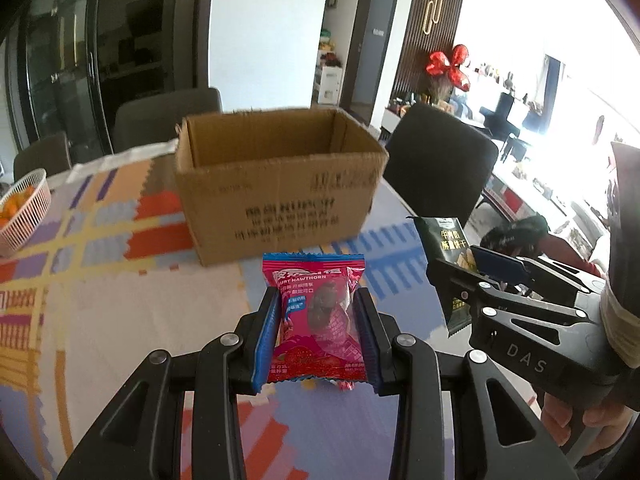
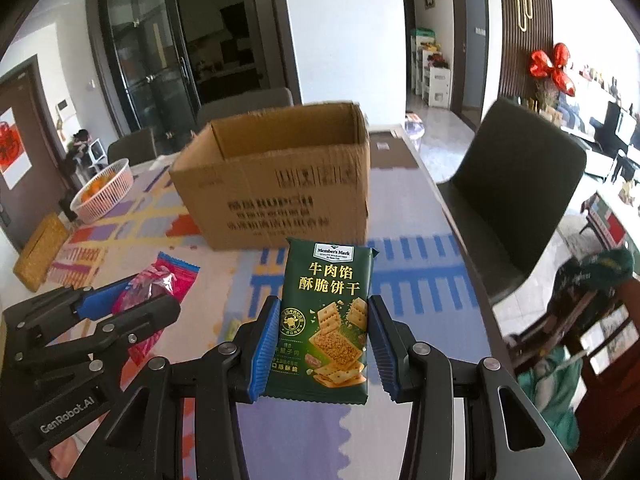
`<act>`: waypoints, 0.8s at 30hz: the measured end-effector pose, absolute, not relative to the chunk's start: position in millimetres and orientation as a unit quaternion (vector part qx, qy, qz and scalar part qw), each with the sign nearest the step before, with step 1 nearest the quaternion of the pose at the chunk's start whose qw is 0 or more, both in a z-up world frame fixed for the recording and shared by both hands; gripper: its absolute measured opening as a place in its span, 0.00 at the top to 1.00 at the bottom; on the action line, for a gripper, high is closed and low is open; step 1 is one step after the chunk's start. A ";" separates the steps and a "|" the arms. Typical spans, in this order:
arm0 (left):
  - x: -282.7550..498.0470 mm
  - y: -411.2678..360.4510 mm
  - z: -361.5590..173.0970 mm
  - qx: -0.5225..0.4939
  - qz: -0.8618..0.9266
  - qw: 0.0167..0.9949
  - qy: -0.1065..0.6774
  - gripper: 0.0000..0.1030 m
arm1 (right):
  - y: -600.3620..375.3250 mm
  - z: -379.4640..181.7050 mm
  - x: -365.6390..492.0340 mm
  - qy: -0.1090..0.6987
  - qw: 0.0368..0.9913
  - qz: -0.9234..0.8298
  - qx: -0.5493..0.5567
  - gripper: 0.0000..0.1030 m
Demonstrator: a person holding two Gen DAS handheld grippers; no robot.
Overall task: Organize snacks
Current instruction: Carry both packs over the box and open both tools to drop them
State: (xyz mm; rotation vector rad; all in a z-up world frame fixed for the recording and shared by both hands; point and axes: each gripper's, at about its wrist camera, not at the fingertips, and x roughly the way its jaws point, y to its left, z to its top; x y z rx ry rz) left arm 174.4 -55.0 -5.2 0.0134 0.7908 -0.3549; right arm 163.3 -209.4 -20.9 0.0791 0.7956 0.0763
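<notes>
My left gripper (image 1: 316, 336) is shut on a red hawthorn snack packet (image 1: 318, 316), held upright above the patterned tablecloth (image 1: 120, 320). My right gripper (image 2: 322, 344) is shut on a dark green cracker packet (image 2: 326, 320), also upright. An open cardboard box (image 1: 276, 184) stands on the table just beyond both packets; what shows of its inside (image 2: 288, 132) is bare cardboard. In the left wrist view the right gripper (image 1: 480, 276) shows at the right with the green packet (image 1: 444, 240). In the right wrist view the left gripper (image 2: 120, 300) shows at the left with the red packet (image 2: 156, 284).
A pink wire basket (image 2: 104, 192) with orange items stands at the table's far left, beside a yellow woven box (image 2: 40, 256). Dark chairs (image 2: 516, 200) line the right and far sides. The table edge (image 2: 460, 240) runs along the right.
</notes>
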 end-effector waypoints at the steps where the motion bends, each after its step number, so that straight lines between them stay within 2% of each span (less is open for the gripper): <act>1: 177.2 -54.1 -1.8 0.008 -0.169 0.910 0.379 0.64 | -208.0 -16.0 167.3 0.382 0.923 0.038 0.037 0.57; 12: 212.8 -40.2 43.6 0.010 -0.149 0.931 0.333 0.64 | -193.1 24.1 203.8 0.342 0.938 0.055 0.029 0.57; 24: 252.3 -29.6 58.0 0.018 -0.134 0.938 0.319 0.64 | -182.0 42.0 244.0 0.329 0.942 0.067 0.020 0.57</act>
